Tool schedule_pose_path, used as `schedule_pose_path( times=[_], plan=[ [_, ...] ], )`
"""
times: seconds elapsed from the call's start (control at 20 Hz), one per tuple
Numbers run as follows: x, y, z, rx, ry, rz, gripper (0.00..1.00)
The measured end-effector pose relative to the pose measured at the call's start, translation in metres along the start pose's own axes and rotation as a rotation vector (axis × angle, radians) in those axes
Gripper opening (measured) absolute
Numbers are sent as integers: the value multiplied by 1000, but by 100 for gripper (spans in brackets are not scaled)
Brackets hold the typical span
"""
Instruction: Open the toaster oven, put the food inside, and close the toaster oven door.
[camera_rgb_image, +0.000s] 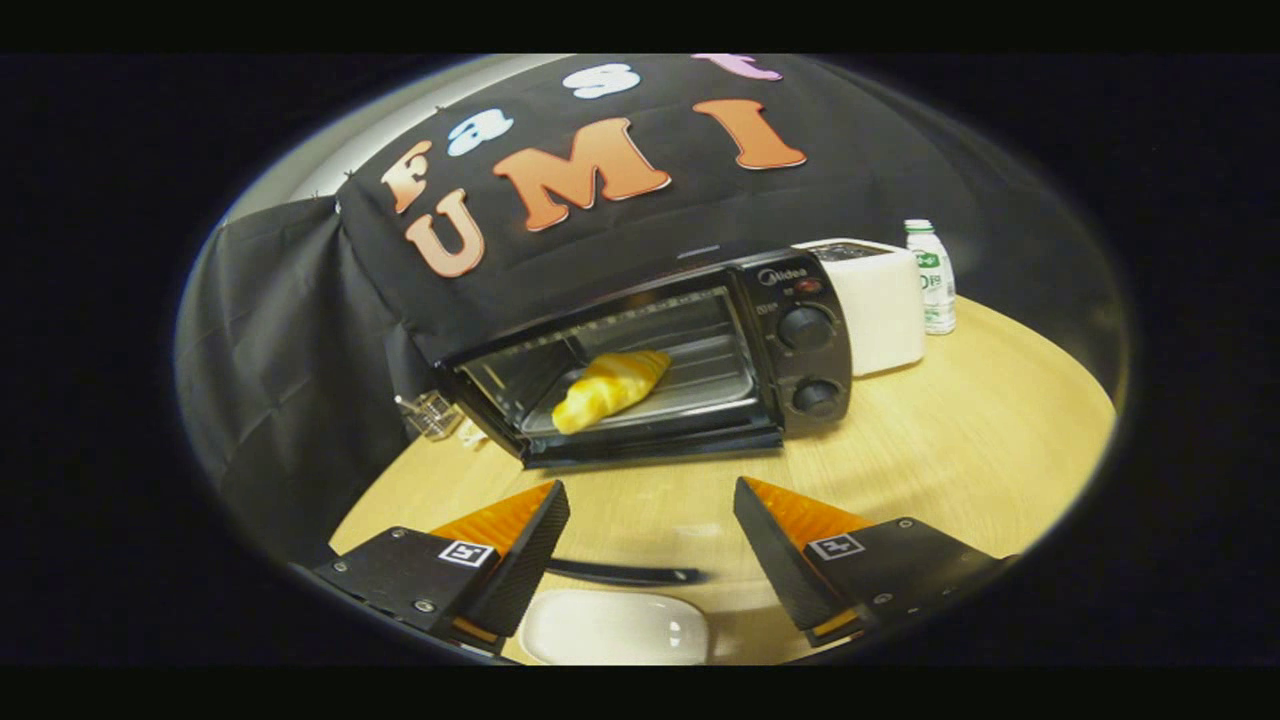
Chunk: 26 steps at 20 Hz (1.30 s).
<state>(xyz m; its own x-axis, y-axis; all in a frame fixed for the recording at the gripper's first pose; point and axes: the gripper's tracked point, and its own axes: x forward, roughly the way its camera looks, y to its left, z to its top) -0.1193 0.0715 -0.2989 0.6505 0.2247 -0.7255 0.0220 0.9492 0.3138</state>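
The black toaster oven (700, 350) stands on the round wooden table (950, 440), beyond my fingers. A yellow croissant (608, 388) lies on the wire rack inside it. The glass door looks folded down toward me. Its dark handle bar (620, 573) lies low between my fingers. My gripper (650, 488) is open with nothing between its fingers, a short way back from the oven mouth and apart from the handle.
A white plate (610, 625) sits on the table under my fingers. To the right of the oven stand a white toaster (880, 305) and a small white bottle (932, 280). A small clear item (432, 415) lies at the oven's left corner.
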Motion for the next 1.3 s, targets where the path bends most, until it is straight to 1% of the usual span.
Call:
schedule_pose_path(
  times=[0.1,0.3,0.45,0.6,0.9,1.0,1.1,1.15,1.25,1.3],
  plan=[
    [-10,-13,-8,-14,14,-22,98],
    [-25,-22,-26,-15,46,-26,98],
    [-29,-18,-45,-28,86,-11,98],
    [-28,-24,-57,-47,119,-26,99],
    [-24,-14,-81,-39,173,15,98],
    [-21,-13,-82,-53,174,19,99],
    [-10,1,-79,-61,177,36,98],
    [-8,6,-79,-59,183,50,99],
    [-10,24,-77,-60,172,110,99],
    [-11,27,-75,-94,154,94,99]
  ],
)
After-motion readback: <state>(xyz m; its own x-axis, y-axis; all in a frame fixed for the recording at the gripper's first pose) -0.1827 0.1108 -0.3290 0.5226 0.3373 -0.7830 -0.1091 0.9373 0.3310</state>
